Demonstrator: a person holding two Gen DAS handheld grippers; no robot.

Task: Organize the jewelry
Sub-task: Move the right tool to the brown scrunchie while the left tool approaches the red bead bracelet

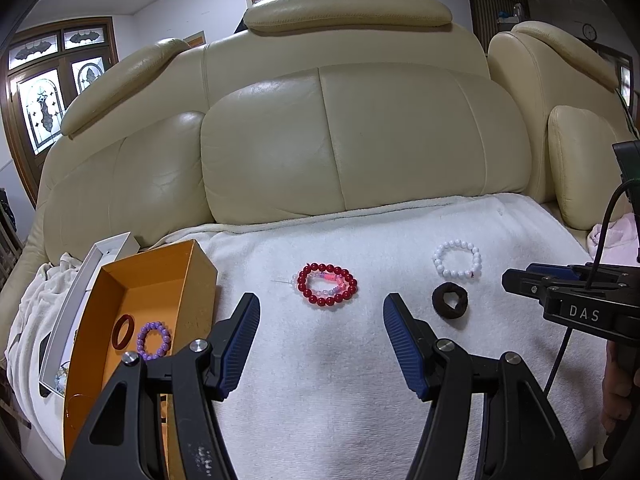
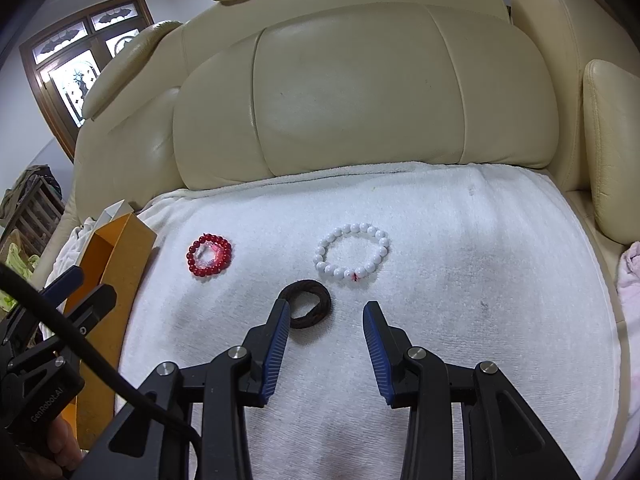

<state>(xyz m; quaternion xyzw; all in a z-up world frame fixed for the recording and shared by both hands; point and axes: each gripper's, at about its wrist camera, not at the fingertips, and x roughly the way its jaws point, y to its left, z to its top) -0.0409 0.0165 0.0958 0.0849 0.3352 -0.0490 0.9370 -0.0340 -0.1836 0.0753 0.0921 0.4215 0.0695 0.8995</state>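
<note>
Cream leather makes up the big sofa (image 1: 360, 132), and a white towel (image 1: 400, 360) is spread over its seat. At the left edge of the towel sits an orange box (image 1: 160, 280) with its top open. Inside it lie a dark red bangle (image 1: 122, 331) and a purple bead bracelet (image 1: 154, 340), side by side and just about touching.

Three more pieces wait on the towel. A red bead bracelet (image 1: 328, 285) lies in the middle, with a thinner pink and pale bead string tangled inside it. A white bead bracelet (image 2: 353, 251) lies to its right. A dark brown ring-shaped band (image 2: 306, 303) lies just in front of the white one.

So the job looks part done: two pieces are in the box, three are still out.

The left gripper (image 1: 320, 308) is wide apart and holds nothing. It points at the red bracelet. The right gripper (image 2: 326, 310) is also spread apart and empty. Its left finger tip sits at the edge of the brown band.

The next move is likely a pick-up. The right gripper should go a bit left so both fingers sit on either side of the band's rim, then close. The beads may roll, so the squeeze should be gentle.
</note>
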